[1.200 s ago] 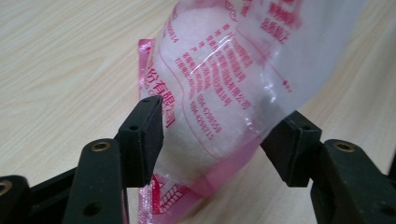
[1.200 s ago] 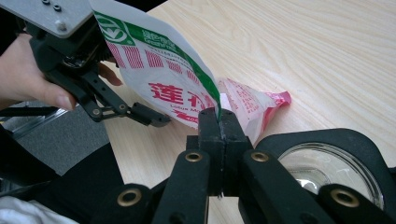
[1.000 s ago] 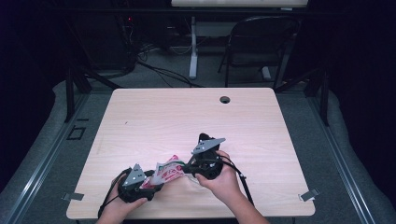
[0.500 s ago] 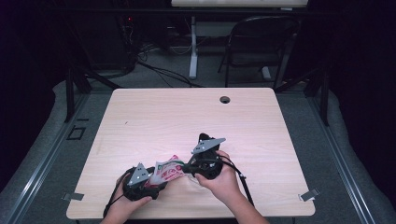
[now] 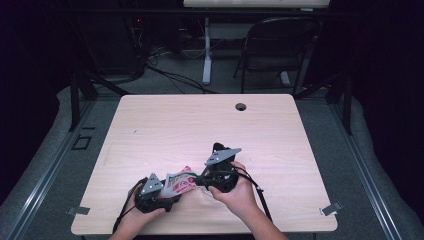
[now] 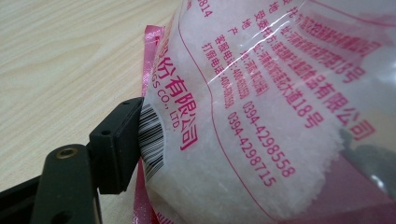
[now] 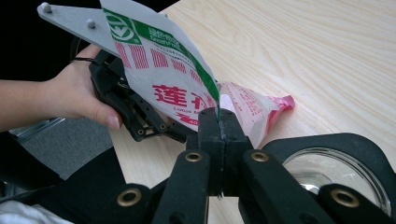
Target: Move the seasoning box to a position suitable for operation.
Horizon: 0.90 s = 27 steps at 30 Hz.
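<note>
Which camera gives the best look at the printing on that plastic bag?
The left gripper view: the bag is close, its pink text and barcode sharp. The right gripper view shows its green-and-red front from the side; the high view shows it small between both grippers.

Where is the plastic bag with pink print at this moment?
In the high view, the bag lies near the table's front edge, between the left hand-held gripper and the right hand-held gripper, which pinches its edge.

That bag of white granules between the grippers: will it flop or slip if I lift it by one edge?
Probably floppy: the bag is thin clear film, creased where the right gripper pinches its edge. The loose granules would likely slump to the low end. The glossy film may slip against the left gripper, whose jaws have just been opening around it.
</note>
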Available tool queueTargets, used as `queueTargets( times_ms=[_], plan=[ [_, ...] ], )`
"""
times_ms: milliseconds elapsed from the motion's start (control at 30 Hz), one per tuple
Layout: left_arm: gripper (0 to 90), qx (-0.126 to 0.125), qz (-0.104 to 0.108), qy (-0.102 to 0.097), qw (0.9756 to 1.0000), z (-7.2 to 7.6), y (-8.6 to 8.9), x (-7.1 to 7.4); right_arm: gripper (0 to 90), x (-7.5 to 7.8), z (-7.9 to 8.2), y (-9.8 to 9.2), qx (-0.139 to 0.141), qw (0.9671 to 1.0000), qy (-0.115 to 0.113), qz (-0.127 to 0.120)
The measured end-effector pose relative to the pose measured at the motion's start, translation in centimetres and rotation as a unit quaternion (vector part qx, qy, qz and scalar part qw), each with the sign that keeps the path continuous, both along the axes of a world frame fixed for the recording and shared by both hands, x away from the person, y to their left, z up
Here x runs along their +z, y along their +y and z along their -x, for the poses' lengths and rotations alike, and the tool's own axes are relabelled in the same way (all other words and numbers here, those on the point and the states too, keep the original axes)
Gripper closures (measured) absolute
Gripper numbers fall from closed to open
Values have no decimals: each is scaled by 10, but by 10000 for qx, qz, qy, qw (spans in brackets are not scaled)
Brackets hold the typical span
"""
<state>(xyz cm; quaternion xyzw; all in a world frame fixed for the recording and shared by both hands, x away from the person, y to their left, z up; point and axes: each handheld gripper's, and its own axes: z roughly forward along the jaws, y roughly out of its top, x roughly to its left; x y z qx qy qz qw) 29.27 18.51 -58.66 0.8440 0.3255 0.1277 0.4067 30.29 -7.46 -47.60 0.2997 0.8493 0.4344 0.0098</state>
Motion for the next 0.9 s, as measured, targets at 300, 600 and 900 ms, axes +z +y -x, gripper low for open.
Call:
queueTargets(
  times_ms=[300,600,900],
  plan=[
    [272,35,-89,129,9999,-3,-3,-1,900,0,0,0,18,10000,2,-19],
    [261,31,-371,166,9992,-4,-8,-2,900,-1,0,0,18,10000,10,-40],
    [275,51,-398,132,9991,-4,-8,-2,900,-1,1,-1,7,10000,17,-43]
  ],
)
